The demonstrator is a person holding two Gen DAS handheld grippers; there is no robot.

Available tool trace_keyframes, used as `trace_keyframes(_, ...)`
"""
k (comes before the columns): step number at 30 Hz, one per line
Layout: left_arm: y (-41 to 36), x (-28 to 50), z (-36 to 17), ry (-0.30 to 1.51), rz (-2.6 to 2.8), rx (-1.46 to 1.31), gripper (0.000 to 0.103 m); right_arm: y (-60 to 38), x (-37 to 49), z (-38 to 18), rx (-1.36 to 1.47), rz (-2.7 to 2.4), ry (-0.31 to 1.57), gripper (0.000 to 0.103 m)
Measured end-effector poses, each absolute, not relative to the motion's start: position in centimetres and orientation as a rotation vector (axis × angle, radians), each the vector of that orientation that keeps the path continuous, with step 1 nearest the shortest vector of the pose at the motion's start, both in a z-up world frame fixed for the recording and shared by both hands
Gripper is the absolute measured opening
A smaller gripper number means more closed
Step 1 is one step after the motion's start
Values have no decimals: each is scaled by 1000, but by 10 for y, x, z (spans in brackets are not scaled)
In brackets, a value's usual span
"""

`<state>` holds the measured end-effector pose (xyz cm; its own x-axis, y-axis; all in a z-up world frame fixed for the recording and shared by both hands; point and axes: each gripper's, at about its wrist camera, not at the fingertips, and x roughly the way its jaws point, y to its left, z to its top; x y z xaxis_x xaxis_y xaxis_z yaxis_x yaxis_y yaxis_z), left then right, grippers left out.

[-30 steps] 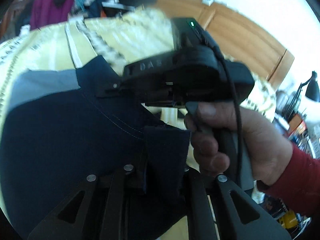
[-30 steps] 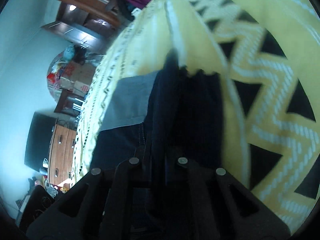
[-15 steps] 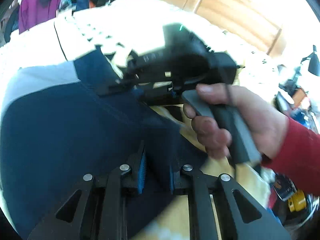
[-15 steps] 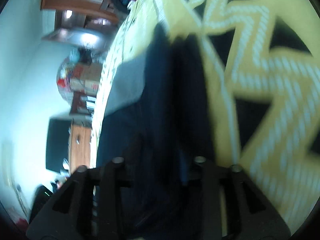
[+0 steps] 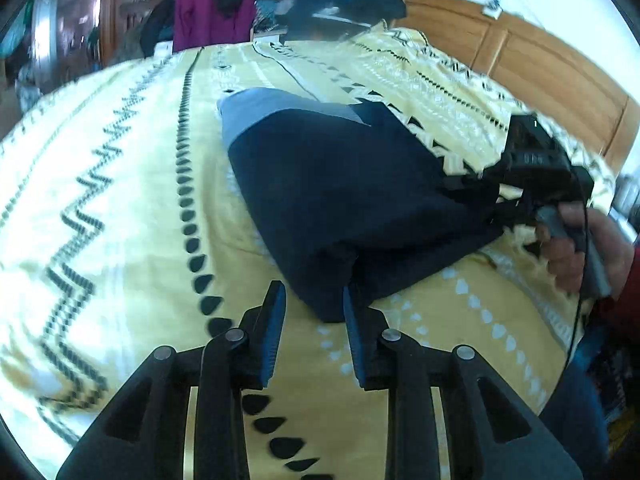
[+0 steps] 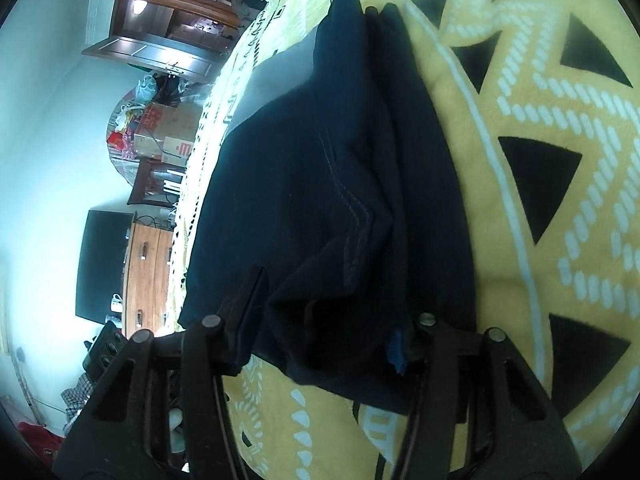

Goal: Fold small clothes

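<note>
A dark navy garment (image 5: 344,196) with a grey band (image 5: 272,108) at its far end lies folded on a yellow patterned bedspread (image 5: 120,200). The left gripper (image 5: 314,320) is spread, its blue pads either side of the garment's near corner without pinching it. The right gripper (image 6: 328,320), held in a hand (image 5: 580,248) at the right, is also spread wide over the cloth's edge.

Garments: one navy garment (image 5: 344,196) (grey band at its far end)
Blankets: one yellow blanket (image 5: 120,208)
Grippers: left gripper (image 5: 314,320), right gripper (image 6: 332,316)
</note>
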<state>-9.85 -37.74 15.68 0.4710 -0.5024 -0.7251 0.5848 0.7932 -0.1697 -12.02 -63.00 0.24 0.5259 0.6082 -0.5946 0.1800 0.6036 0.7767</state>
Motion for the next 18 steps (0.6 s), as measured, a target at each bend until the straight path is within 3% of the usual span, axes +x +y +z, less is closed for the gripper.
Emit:
trace_keyframes(2, -384, -98, 153, 847, -661, 112, 44, -628, -119, 4, 921, 297, 1013, 12)
trace_keyframes(4, -389, -89, 144, 860, -639, 112, 44, -631, -124, 5, 947, 281, 986, 3)
trace_keyframes(7, -408, -79, 136, 828, -604, 201, 42, -640, -137, 13, 977, 271, 915, 2)
trace_keyframes(10, -415, -92, 148, 718, -601, 420, 19, -650, -151, 22, 982, 253, 862, 2)
trace_keyframes(13, -421, -119, 155, 636, -651, 643, 18, -654, -151, 15, 996, 230, 872, 2)
trace_keyframes(15, -428, -126, 135, 682, -728, 775, 17, -658, -153, 3, 1021, 212, 888, 2)
trace_keyframes(18, -419, -127, 126, 710, -775, 776, 18, -659, -155, -12, 1057, 232, 904, 2)
